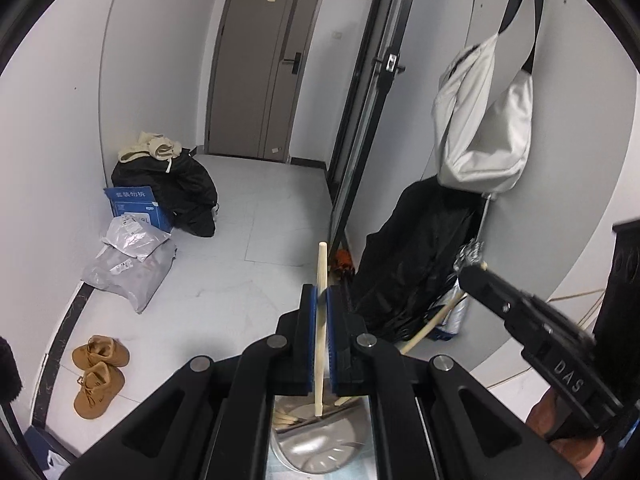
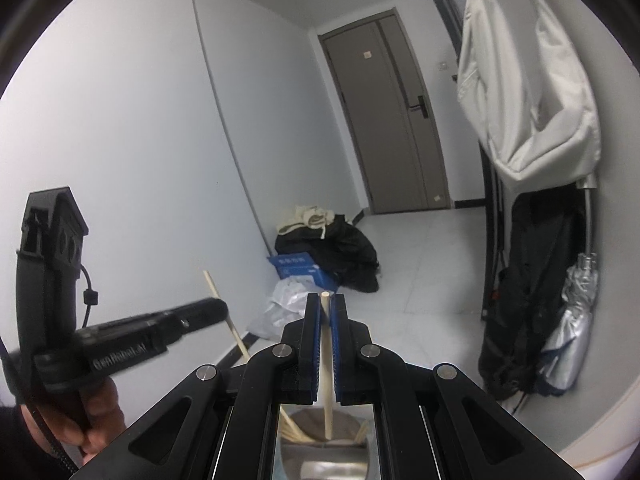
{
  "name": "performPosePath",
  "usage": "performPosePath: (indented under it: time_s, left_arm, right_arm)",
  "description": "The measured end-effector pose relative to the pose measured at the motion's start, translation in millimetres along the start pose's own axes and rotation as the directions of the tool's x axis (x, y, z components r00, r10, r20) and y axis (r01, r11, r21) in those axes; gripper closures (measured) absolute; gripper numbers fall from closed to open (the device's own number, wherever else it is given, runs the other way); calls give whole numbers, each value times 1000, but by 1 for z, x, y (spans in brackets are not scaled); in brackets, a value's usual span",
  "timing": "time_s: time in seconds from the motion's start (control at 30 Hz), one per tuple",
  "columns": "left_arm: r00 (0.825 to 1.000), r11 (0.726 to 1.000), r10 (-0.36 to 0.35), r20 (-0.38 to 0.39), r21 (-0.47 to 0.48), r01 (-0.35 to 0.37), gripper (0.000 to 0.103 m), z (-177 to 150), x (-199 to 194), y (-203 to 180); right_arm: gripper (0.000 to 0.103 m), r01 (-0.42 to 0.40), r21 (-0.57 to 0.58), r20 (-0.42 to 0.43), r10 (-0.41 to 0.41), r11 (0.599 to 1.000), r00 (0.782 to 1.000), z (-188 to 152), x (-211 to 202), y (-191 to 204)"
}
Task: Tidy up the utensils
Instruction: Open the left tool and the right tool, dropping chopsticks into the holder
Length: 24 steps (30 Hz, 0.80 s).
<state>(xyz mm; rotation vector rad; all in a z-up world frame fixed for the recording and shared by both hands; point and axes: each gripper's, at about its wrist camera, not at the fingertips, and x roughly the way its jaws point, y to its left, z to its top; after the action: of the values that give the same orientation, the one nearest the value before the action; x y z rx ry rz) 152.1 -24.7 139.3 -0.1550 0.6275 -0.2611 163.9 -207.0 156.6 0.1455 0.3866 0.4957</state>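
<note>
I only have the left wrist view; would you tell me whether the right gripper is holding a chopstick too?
Observer: Yes, the right gripper is shut on a pale wooden chopstick between its blue pads.
Operator: Where is its lower end?
Observer: Over the mouth of the round metal holder, beside more sticks.
Operator: And mine, from the side?
Observer: The second wooden chopstick sits tilted in the left gripper, jutting above and below.

A narrow hallway with pale walls and a light tiled floor ends at a grey-brown door. Black clothing, a blue box and tan boots sit along the left wall — a white bag hangs at right.
</note>
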Motion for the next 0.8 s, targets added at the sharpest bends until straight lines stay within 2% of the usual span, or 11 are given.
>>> performPosePath:
  time_s: [0.3,0.43,0.5,0.63,0.73,0.8]
  left_arm:
    - [999,999,-52,15,-6,52,102,-10,25,14]
    - [998,998,-66,-12,-22,66,102,-21,38,18]
    - [997,997,-72,-29,3,73,102,-29,42,15]
    - [999,998,-25,-44,58,28,102,-39,42,9]
    - [997,999,-35,-61,31,37,102,-40,39,14]
    - [998,1000,-8,-65,21,9,101,-40,36,17]
  right_arm:
    - [99,-3,-26,-88,0,1000,996,-23,47,-7]
    - [99,-8,-54,-127,1,999,992,-36,59,-7]
    - [99,-5,-63,-138,-4,998,990,-43,62,-7]
    - [96,-33,-66,-162,21,997,987,-54,65,-7]
    - [96,-33,-61,-183,22,998,983,-60,66,-8]
    - [96,-40,-30,-200,33,999,979,-63,65,-11]
